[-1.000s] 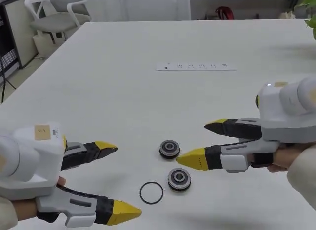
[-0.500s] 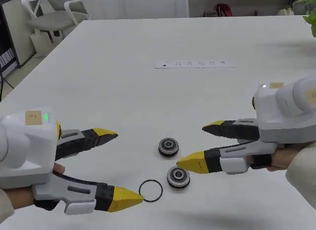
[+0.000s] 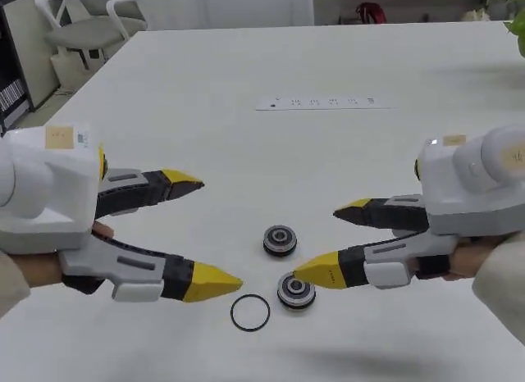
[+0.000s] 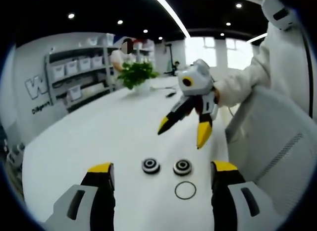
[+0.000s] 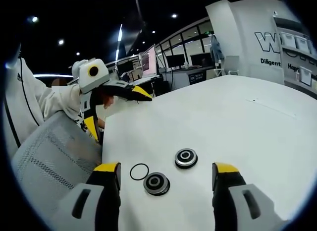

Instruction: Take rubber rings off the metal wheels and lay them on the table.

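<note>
While both wheels lie flat with bores facing up, the farther wheel (image 3: 280, 240) and nearer wheel (image 3: 295, 291) sit close together but apart on the white surface (image 3: 246, 111). A loose rubber ring (image 3: 250, 312) lies flat just beside the nearer wheel. Left tongs (image 3: 217, 233) and right tongs (image 3: 318, 241) flank them, both spread wide, holding nothing. Open surface lies beyond, its far edge well away.

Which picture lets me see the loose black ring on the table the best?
The head view: the rubber ring lies in the open, seen from above as a nearly full circle. The left gripper view shows it a bit flatter, between the jaws. The right gripper view shows it smaller, beside a metal wheel.
</note>
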A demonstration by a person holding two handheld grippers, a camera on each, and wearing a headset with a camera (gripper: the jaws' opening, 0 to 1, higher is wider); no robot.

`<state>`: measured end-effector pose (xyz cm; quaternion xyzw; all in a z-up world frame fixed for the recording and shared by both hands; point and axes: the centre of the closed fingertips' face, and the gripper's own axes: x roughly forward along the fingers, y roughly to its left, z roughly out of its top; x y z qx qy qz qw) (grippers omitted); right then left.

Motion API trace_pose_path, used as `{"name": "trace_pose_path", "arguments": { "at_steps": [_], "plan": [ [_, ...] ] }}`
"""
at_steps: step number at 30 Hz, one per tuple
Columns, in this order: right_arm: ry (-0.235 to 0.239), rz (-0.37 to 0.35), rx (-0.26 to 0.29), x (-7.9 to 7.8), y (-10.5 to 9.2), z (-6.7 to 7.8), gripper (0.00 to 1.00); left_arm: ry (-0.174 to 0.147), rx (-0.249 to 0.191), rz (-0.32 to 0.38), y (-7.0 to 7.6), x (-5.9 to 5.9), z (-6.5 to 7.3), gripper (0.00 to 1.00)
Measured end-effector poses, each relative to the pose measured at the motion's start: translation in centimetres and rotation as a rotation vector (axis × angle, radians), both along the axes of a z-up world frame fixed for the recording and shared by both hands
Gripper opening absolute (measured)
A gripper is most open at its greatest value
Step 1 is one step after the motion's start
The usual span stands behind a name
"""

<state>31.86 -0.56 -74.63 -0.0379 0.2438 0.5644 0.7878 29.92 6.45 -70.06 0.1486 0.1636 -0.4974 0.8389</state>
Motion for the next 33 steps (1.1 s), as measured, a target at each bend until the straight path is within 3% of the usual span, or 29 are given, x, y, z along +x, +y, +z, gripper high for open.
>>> {"name": "trace_pose_path", "arguments": {
  "at_steps": [11, 19, 23, 28, 33],
  "plan": [
    [-0.002, 0.034, -0.019, -0.6, 0.3, -0.6, 0.70, -0.020, -0.033, -0.050, -2.6, 1.2, 1.5, 0.81],
    [0.004, 0.049, -0.031, -0.9, 0.3, -1.1, 0.69, -0.023, -0.027, -0.071, -4.7, 1.9, 1.2, 0.79],
    [0.012, 0.059, -0.040, -1.2, 0.4, -1.5, 0.69, -0.013, -0.065, -0.066, -5.9, 2.4, 1.5, 0.79],
    [0.012, 0.073, -0.051, -1.3, 0.4, -1.9, 0.68, -0.044, -0.065, -0.056, -6.3, 2.4, 0.8, 0.75],
    [0.021, 0.081, -0.059, -1.5, 0.4, -2.5, 0.66, -0.017, -0.066, -0.024, -5.6, 2.4, -0.8, 0.70]
  ]
}}
